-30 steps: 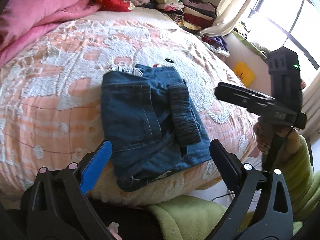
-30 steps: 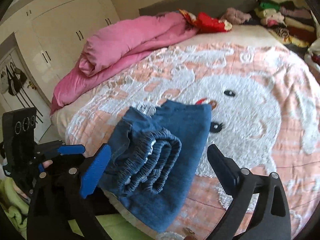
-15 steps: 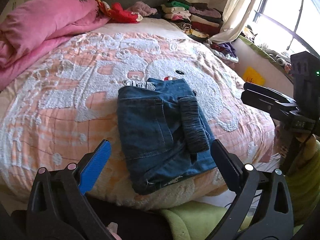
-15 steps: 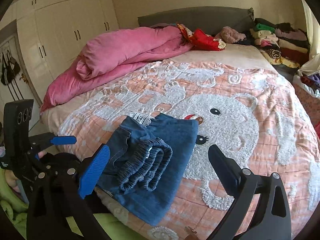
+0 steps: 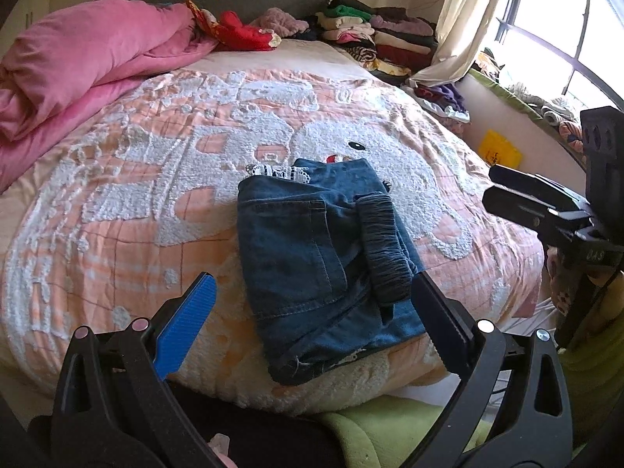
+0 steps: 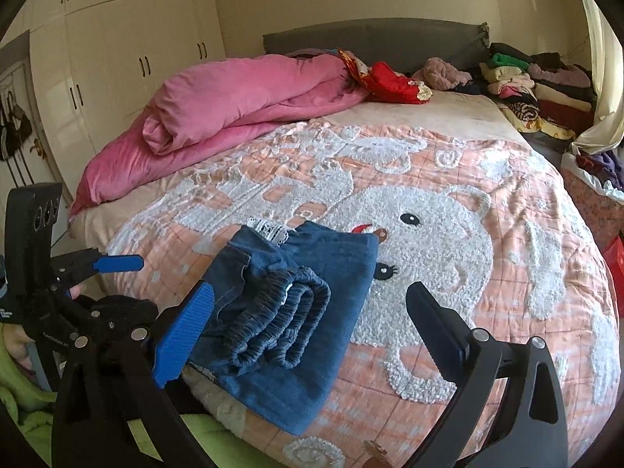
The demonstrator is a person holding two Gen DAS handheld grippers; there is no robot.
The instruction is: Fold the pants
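1. Left gripper (image 5: 312,319): fingers spread wide, nothing between them. Blue pad on the left finger, black pad on the right; both sit short of the bed's near edge.
2. Right gripper (image 6: 308,323): fingers likewise wide apart and empty, held clear of the cloth.
3. Pants (image 5: 323,257): blue denim, folded into a compact packet near the near edge of the bedspread (image 5: 117,202), the elastic waistband rolled on top at the right side. A white lace trim shows at the far edge.
4. Change over the last second — both grippers have drawn back from the bed, so the packet looks smaller and more of the room shows; the fold itself has not shifted.
5. Judgement: folding appears complete (no loose leg visible) — the retreat suggests release, not a fresh grasp.
6. Surroundings: pink duvet (image 6: 241,105) far left; stacked clothes (image 5: 382,35) far right.
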